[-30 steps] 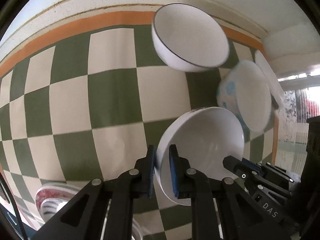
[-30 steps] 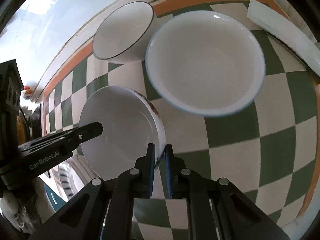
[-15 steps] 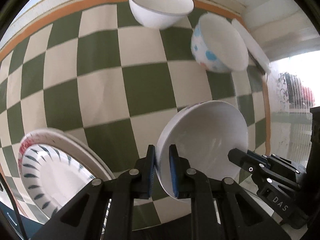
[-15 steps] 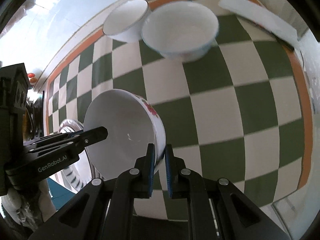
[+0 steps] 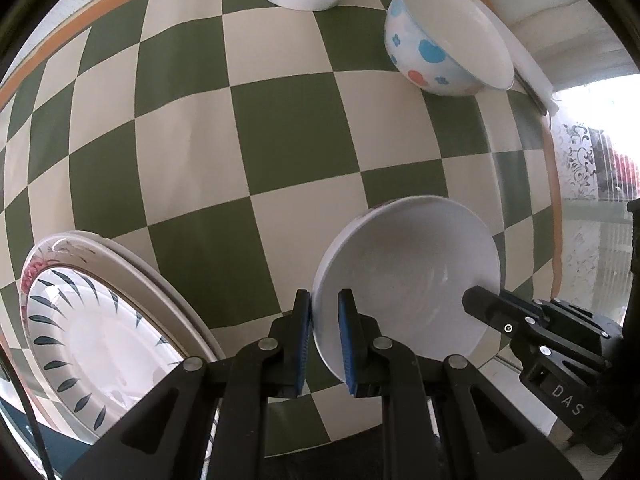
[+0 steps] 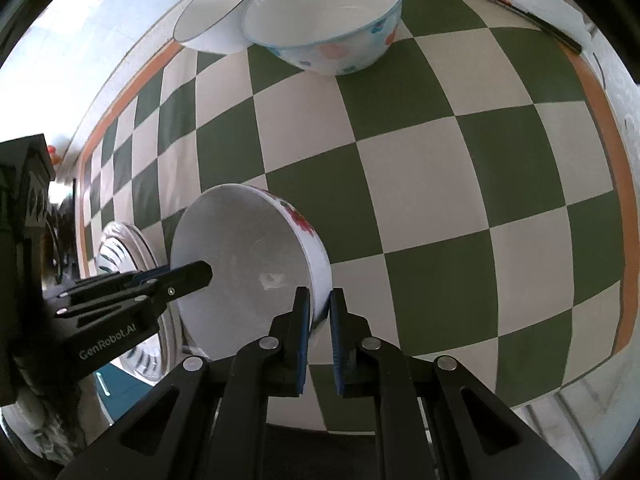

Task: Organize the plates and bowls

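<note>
Both grippers, left gripper [image 5: 324, 334] and right gripper [image 6: 319, 330], stay clamped on the floral bowl [image 6: 248, 268] rim, now carried away from the far bowls toward the plate stack [image 5: 92, 320], probably to set it down nearby.

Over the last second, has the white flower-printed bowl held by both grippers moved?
Yes. The white flower-printed bowl has drawn back from the blue-dotted bowl on the checkered cloth, with the left gripper and right gripper clamped on its rim.
</note>
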`<action>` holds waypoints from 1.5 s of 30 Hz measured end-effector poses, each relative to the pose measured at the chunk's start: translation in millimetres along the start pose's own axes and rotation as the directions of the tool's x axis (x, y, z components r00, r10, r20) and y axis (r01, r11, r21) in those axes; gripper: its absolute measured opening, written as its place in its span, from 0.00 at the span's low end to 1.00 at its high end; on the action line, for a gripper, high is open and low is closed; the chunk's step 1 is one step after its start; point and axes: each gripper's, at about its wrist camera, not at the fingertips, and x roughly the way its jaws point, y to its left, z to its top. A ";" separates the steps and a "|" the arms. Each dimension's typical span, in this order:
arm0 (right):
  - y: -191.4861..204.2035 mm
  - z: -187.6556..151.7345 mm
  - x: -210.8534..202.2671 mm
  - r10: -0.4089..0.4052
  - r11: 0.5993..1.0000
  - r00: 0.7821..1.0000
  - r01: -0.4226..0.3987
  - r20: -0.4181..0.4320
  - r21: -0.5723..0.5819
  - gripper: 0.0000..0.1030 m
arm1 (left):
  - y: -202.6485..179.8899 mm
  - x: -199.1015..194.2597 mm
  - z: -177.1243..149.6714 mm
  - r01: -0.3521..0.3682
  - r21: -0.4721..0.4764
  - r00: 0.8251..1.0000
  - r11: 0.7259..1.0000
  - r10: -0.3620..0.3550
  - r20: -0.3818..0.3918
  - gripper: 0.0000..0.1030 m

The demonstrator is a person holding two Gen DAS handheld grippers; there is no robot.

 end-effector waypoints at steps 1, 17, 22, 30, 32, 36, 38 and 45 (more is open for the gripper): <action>-0.4 -0.4 -0.3 0.002 1.000 1.000 -0.002 0.001 0.002 0.11 | -1.1 0.3 0.5 -0.003 0.000 1.000 1.000 0.003 -0.001 0.12; -28.4 28.6 -87.0 0.134 0.985 0.971 -0.151 0.198 0.078 0.50 | -23.7 -92.9 38.0 0.054 -0.012 0.971 0.998 -0.049 0.234 0.38; -42.5 68.8 -96.1 0.127 0.983 0.965 -0.153 0.230 0.100 0.51 | -29.6 -79.0 87.8 0.085 -0.054 0.970 0.995 -0.070 0.231 0.41; -63.7 137.4 -63.7 0.078 0.988 0.981 -0.100 0.176 0.119 0.51 | -45.1 -33.7 152.8 0.069 -0.067 0.988 0.995 -0.059 0.142 0.41; -66.1 149.4 -53.2 0.082 0.986 0.984 -0.103 0.159 0.129 0.51 | -45.4 -21.2 161.0 0.061 -0.071 0.992 0.996 -0.052 0.117 0.41; -68.1 164.7 -36.6 0.086 0.985 0.987 -0.105 0.137 0.138 0.49 | -48.7 -7.4 170.2 0.046 -0.060 0.995 0.997 -0.041 0.093 0.36; -67.6 169.8 -28.8 0.081 0.986 0.989 -0.099 0.126 0.136 0.39 | -49.6 -1.8 174.4 0.046 -0.052 0.996 0.998 -0.042 0.079 0.16; -64.3 179.7 -10.2 0.049 0.989 0.993 -0.064 0.108 0.137 0.11 | -49.7 -2.9 174.5 0.056 -0.047 0.993 0.997 -0.051 0.106 0.13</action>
